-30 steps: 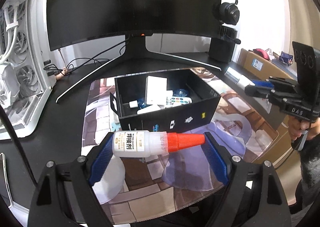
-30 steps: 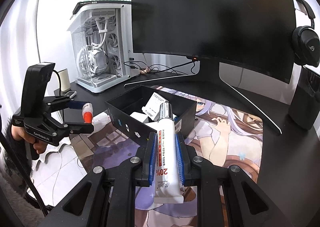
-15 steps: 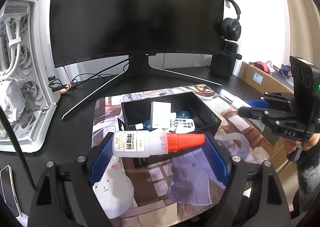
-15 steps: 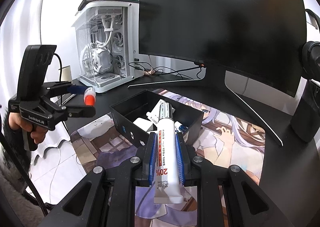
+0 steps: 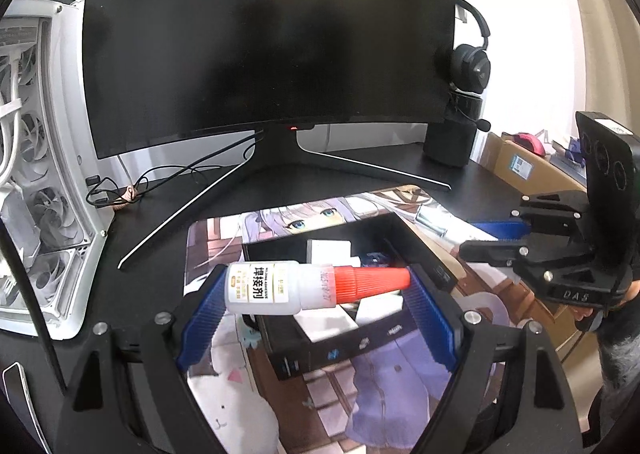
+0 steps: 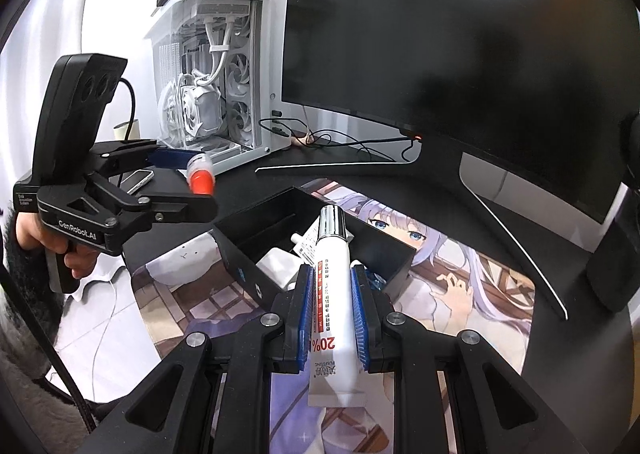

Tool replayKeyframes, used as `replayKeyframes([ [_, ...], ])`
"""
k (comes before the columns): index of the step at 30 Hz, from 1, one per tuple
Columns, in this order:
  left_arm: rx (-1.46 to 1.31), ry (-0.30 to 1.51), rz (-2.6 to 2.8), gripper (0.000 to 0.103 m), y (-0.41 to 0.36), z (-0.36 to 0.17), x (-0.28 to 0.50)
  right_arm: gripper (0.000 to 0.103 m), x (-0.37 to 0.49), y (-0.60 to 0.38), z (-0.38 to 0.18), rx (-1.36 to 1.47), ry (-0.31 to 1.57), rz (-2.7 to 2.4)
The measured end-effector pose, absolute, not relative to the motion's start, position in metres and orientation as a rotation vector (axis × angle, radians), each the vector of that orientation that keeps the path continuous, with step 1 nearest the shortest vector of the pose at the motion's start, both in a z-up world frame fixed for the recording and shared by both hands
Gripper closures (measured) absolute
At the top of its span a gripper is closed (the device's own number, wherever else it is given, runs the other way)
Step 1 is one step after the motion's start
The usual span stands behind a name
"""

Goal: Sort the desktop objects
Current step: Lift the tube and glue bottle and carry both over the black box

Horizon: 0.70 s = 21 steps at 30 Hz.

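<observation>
Two white containers: red-capped bottle (image 5: 288,286), silver-capped tube (image 6: 332,290).

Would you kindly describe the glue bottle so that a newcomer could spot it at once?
Start at the big curved black monitor, then drop to the open black storage box on the illustrated desk mat. Above the box's near side, the left tool clamps a small white plastic bottle lengthwise; its ribbed orange-red cone cap distinguishes it from the silver-capped white tube.

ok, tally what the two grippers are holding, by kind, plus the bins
Glue bottle, orange cap, in left gripper: 1
White tube, silver cap, in right gripper: 1
Black storage box: 1
Total: 3
</observation>
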<state>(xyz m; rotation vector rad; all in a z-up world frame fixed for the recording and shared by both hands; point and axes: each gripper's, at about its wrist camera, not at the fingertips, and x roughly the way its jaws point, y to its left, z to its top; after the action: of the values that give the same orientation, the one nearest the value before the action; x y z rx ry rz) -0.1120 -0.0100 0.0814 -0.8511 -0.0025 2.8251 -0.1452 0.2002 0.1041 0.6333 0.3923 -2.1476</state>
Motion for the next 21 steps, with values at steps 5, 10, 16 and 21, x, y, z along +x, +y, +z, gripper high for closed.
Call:
replayKeyframes([
  [5, -0.867, -0.021, 2.83, 0.017, -0.013, 0.08, -0.131, 0.085, -0.157, 0.185, 0.103, 0.66, 0.41, -2.126],
  [10, -0.892, -0.041, 2.821, 0.017, -0.011, 0.072, -0.149, 0.085, -0.171, 0.172, 0.1, 0.71, 0.4, -2.106],
  [16, -0.914, -0.051, 2.795, 0.017, -0.008, 0.064, -0.161, 0.085, -0.187, 0.16, 0.092, 0.774, 0.387, -2.108],
  [21, -0.93, -0.037, 2.773, 0.017, -0.002, 0.058, -0.168, 0.085, -0.197, 0.154, 0.083, 0.82, 0.39, -2.115],
])
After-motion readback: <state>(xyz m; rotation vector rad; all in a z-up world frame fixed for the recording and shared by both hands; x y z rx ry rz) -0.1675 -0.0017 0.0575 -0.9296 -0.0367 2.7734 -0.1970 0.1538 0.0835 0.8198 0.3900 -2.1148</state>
